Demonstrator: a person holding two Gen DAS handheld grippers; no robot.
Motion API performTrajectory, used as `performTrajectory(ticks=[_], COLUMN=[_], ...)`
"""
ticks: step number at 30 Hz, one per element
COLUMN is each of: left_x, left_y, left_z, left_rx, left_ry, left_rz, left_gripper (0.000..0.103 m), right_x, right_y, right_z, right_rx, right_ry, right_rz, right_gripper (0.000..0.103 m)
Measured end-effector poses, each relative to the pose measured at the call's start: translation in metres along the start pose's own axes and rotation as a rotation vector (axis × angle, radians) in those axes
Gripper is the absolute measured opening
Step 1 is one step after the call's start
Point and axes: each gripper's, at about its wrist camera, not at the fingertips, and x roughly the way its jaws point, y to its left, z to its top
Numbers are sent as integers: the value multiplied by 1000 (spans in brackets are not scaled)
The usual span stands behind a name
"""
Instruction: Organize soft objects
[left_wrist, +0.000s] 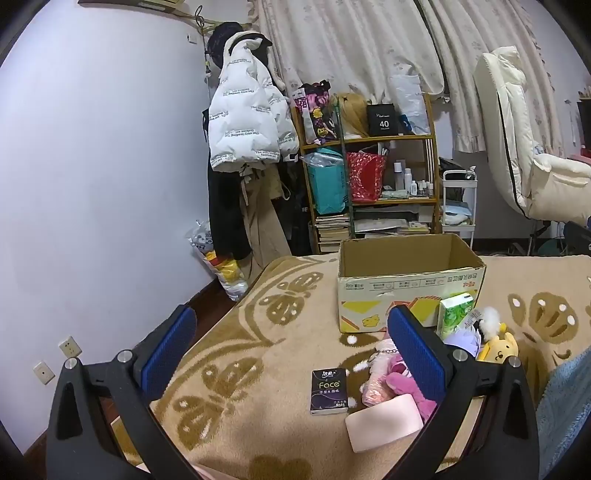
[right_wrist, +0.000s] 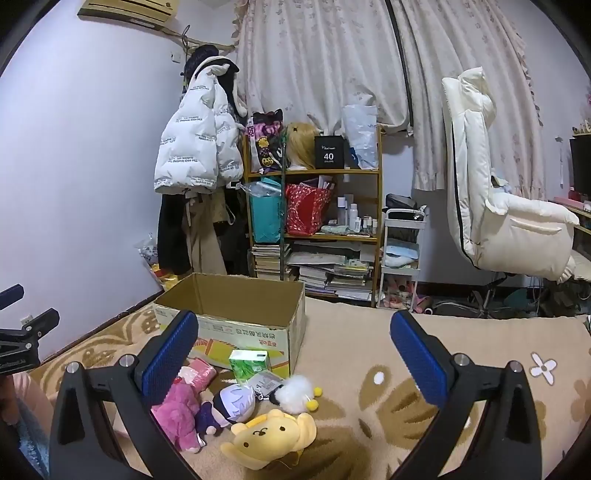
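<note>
Both tools are up over the bed, and both are spread wide with nothing between the blue pads: the left tool (left_wrist: 291, 350) hangs released above the patterned blanket (left_wrist: 258, 332), and the right tool (right_wrist: 295, 354) is just as open on its side. Straight ahead sits the cardboard box (left_wrist: 399, 291), top flaps open, resting on the blanket near the far edge of the bed. In front of the box lies the cluster of soft things. From the right wrist view, the yellow plush (right_wrist: 269, 437) lies closest to the camera, face up, with a purple-haired doll (right_wrist: 229, 404) just beside it to the left and a white pompom toy (right_wrist: 295, 393) touching in just behind. Further left, a pink plush (right_wrist: 181, 410) is partly hidden by the right tool's left finger, and a pink bundle (right_wrist: 201, 371) lies behind it, near the box wall. A green tissue pack (right_wrist: 249, 363) stands right against the front of the box. Over on the left wrist view, a black tissue pack (left_wrist: 328, 391) marked "Face" lies flat on the blanket, apart from the pile, and a pale pink pad (left_wrist: 384, 422) rests at the near side of the heap, touching the pink plush. Behind the bed, a wooden shelf (left_wrist: 369, 140) stands crowded with bags and bottles, with a white puffer jacket (left_wrist: 247, 118) hanging on the wall to its left.
</note>
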Motion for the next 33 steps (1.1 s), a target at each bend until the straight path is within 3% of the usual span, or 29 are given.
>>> performTrajectory(ticks=[33], left_x=[7], left_y=[0], left_z=[-9], left_rx=[11], left_ry=[14], left_rz=[5], left_gripper=[102], right_x=[-3], right_y=[-9], right_z=[4], right_rx=[14], right_ry=[-6], right_rz=[6], right_gripper=[103])
